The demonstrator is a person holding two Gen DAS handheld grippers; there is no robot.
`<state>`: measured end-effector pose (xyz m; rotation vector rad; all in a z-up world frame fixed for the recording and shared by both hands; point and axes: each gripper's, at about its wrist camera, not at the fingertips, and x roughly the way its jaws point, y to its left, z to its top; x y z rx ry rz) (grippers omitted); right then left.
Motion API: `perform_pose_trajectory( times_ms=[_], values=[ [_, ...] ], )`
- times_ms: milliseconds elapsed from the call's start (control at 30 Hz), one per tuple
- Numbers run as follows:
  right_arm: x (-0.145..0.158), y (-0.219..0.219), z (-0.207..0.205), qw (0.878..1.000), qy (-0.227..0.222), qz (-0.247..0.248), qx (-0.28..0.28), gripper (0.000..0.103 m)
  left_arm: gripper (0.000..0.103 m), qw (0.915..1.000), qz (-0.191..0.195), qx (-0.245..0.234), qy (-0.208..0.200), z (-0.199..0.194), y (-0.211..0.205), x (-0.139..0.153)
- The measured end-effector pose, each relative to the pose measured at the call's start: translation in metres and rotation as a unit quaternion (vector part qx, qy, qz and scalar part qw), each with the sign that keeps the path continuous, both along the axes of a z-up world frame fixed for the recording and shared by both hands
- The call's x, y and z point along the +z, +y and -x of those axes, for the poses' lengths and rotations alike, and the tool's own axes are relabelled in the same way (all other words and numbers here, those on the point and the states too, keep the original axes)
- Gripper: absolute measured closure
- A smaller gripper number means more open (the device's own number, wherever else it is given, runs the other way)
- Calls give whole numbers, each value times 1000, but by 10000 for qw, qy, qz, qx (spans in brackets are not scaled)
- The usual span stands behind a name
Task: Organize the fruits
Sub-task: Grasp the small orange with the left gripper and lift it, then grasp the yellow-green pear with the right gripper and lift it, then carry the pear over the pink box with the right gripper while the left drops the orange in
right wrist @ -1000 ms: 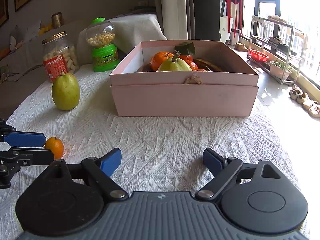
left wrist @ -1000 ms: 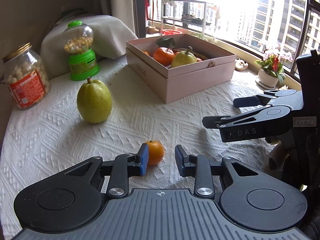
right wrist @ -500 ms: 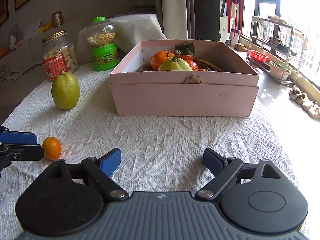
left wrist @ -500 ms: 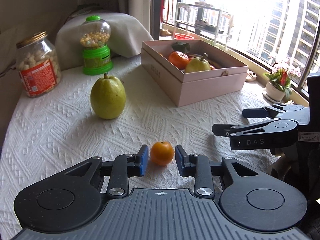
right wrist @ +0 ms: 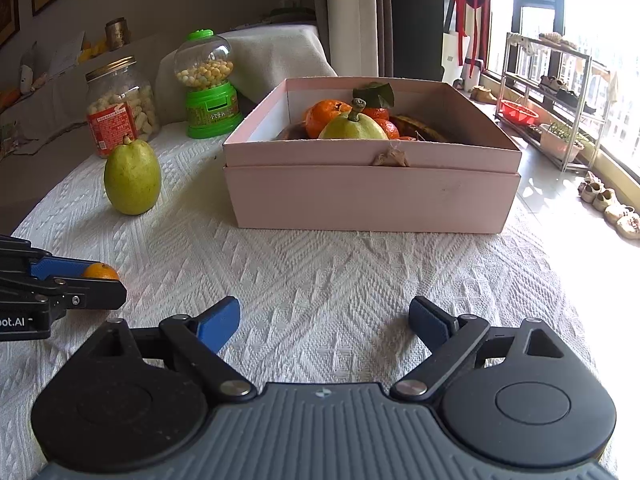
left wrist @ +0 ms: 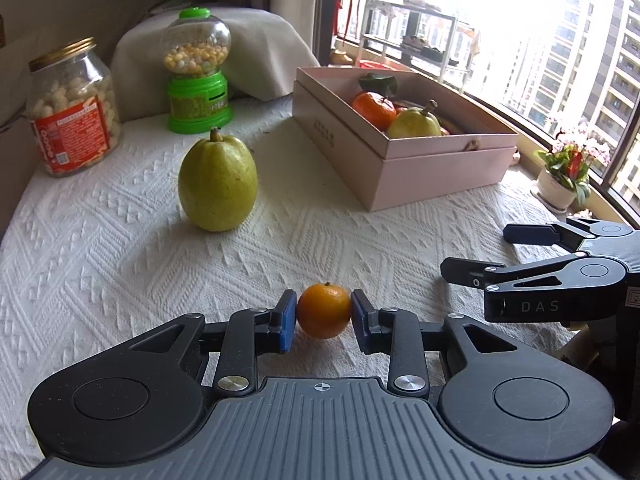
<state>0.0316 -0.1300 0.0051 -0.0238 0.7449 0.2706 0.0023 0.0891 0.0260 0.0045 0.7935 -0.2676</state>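
A small orange [left wrist: 324,311] lies on the white cloth between the blue pads of my left gripper [left wrist: 323,316]. The pads stand close on either side of it and I see no squeeze. From the right wrist view the orange [right wrist: 101,271] peeks out behind the left gripper's fingers [right wrist: 60,276]. A green pear [left wrist: 218,184] stands upright farther back. The pink box [left wrist: 440,176] at the back right holds oranges and another pear. My right gripper [right wrist: 324,320] hovers over bare cloth, its jaws wide and still opening, nothing between them.
A green candy dispenser [left wrist: 199,76] and a glass jar [left wrist: 72,108] with a red label stand at the back left. A white cushion [left wrist: 256,52] lies behind them. A potted flower [left wrist: 568,172] stands by the window beyond the table's right edge.
My left gripper has moved up to the small orange, which now lies between its pads instead of ahead of them. The right gripper has stayed in place, its jaws slightly wider.
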Motion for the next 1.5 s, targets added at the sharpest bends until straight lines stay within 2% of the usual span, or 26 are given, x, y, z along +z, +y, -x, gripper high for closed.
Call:
perform_pose_trajectory(
  times_ms=[167,267,400,600,767,867,900,1000,1133,1267,1367,1500],
  values=[
    [3,10,2,9996,-55,212,172,11,69,9984,207,499,-175,5,34,9],
    [12,24,6,9981,-205,48,572,11,69,9956,300,871,-190,8,59,10],
    [27,57,2,9914,-306,-344,1224,11,69,9908,455,1268,-139,14,86,5],
    [40,124,-30,9837,-581,-87,1699,11,69,9855,646,1566,-56,24,107,-3],
    [28,161,-72,9840,-271,-46,1762,13,69,9840,709,1633,-54,30,114,-5],
    [21,172,-85,9839,-96,-9,1785,20,69,9830,748,1675,-58,33,118,-5],
    [20,174,-88,9835,-27,-26,1810,26,69,9829,756,1681,-56,33,118,-5],
    [20,173,-88,9828,42,1,1848,45,69,9829,766,1677,-44,34,117,-6],
    [27,161,-80,9811,154,-79,1926,45,69,9851,782,1528,-29,34,107,-5],
    [38,129,-49,9785,173,-255,2041,45,69,9896,760,1224,19,36,87,-5],
    [43,94,-23,9813,145,-253,1903,45,69,9928,742,935,69,36,67,-6],
    [45,45,10,9893,102,-79,1455,45,69,9962,745,413,171,33,32,-7]
  ],
)
